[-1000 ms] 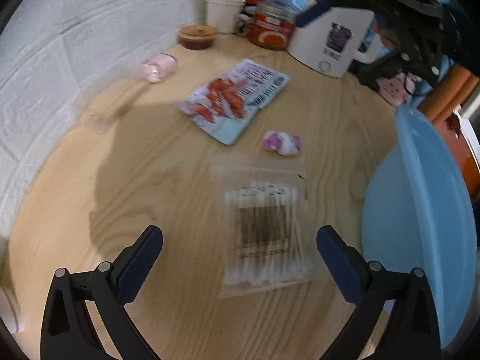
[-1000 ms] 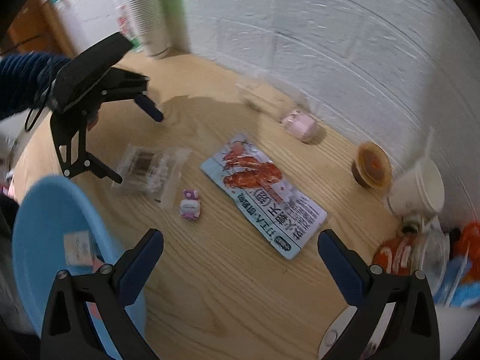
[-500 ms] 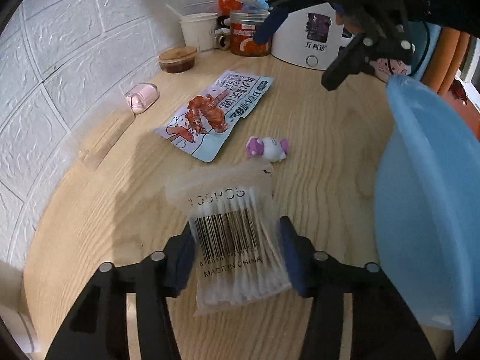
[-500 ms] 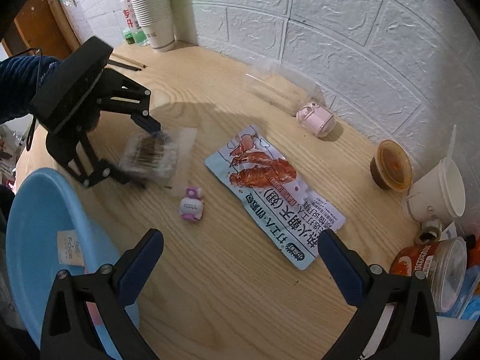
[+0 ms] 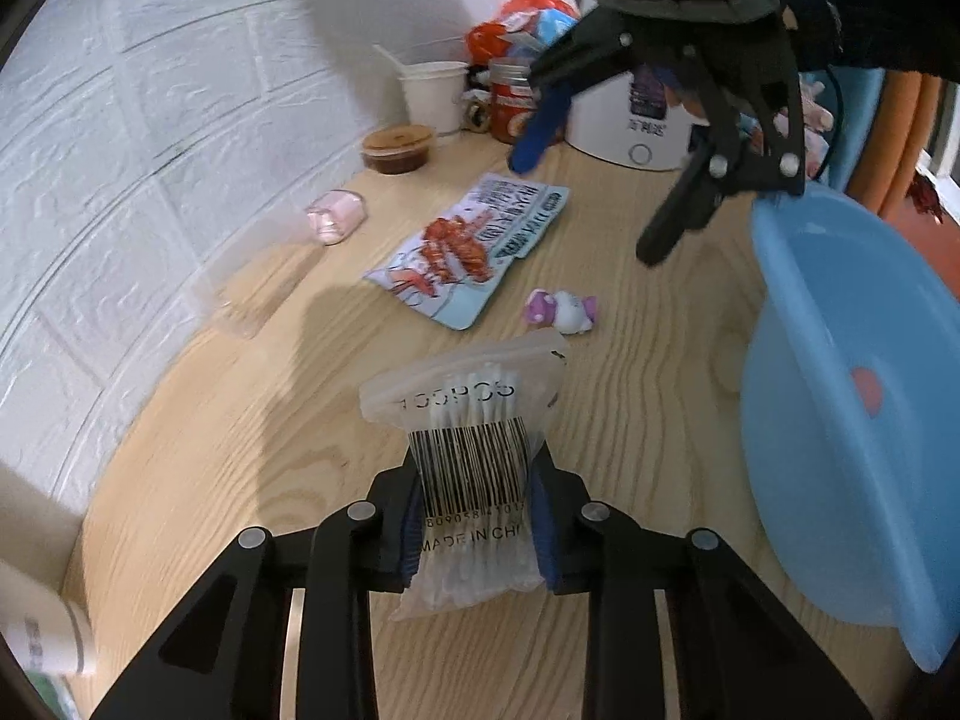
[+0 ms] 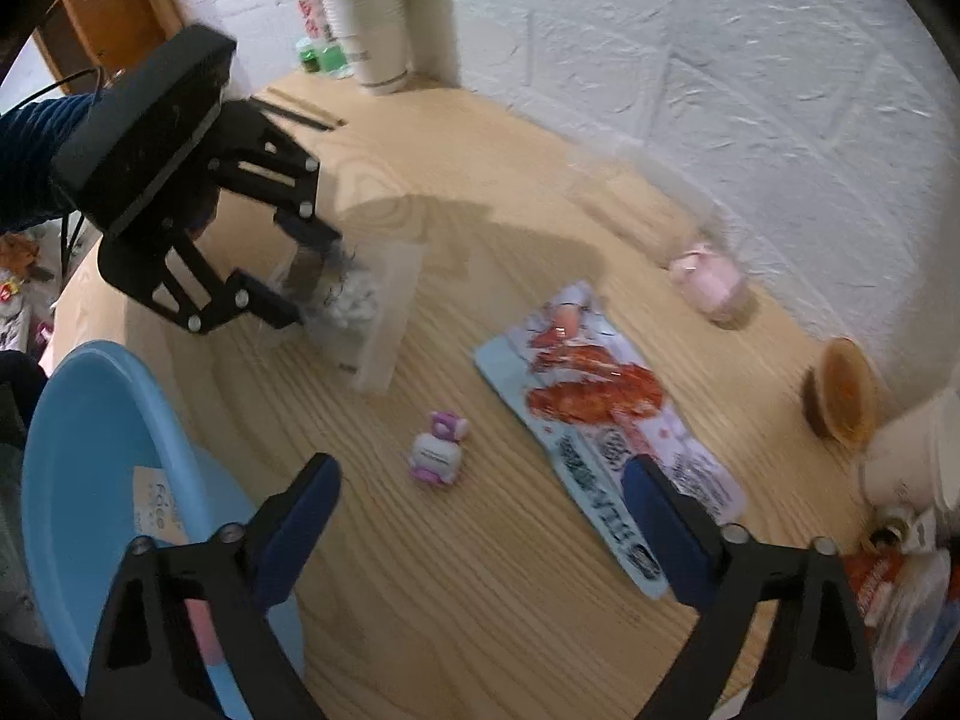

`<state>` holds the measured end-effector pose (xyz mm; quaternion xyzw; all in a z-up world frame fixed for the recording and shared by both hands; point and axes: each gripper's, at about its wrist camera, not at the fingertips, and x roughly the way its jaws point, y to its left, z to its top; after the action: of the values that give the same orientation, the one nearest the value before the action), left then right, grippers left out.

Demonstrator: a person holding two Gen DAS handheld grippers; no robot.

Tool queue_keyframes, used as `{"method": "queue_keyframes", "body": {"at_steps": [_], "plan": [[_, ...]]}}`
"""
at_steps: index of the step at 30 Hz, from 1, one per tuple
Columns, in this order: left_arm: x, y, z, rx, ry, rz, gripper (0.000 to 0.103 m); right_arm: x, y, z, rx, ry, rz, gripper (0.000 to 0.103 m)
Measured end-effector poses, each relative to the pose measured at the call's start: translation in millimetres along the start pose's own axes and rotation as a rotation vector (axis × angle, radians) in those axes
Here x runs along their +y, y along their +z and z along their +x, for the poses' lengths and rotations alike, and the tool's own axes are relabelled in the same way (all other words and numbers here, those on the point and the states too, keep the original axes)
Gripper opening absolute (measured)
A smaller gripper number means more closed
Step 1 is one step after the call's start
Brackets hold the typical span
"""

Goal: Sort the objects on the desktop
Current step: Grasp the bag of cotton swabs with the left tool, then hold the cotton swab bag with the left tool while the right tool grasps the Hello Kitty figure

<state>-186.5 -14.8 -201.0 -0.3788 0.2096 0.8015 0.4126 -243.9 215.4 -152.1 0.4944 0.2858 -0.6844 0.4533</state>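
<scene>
My left gripper (image 5: 477,510) is shut on a clear bag of cotton swabs (image 5: 474,420) with a barcode label and holds it lifted off the wooden table (image 5: 240,450). The same bag (image 6: 354,306) shows in the right wrist view, pinched by the left gripper (image 6: 300,288). My right gripper (image 6: 480,510) is open and empty, hovering above a small purple and white toy (image 6: 435,450) and a blue snack packet (image 6: 600,408). The toy (image 5: 561,312) and the packet (image 5: 474,246) lie beyond the bag. A blue plastic basin (image 5: 852,420) stands to the right.
A pink case (image 5: 336,219), a clear lid (image 5: 240,294), a sauce tub (image 5: 399,147), a paper cup (image 5: 435,96), a red jar (image 5: 510,102) and a white appliance (image 5: 636,120) line the back. A cup stack (image 6: 372,12) stands by the brick wall.
My left gripper closed on the swab bag and lifted it off the table. My right gripper moved lower and closer to the toy and snack packet, still open.
</scene>
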Motion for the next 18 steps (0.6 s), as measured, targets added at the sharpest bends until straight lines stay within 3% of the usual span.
{"method": "queue_keyframes", "body": {"at_steps": [10,18], "plan": [[6,-27,-29,-0.005,0.062,-0.087,0.028,0,18,18,0.03,0.055,-0.043,0.092],[7,-42,-47,0.001,0.106,-0.137,0.028,-4,25,5,0.038,0.057,-0.189,0.092]]}}
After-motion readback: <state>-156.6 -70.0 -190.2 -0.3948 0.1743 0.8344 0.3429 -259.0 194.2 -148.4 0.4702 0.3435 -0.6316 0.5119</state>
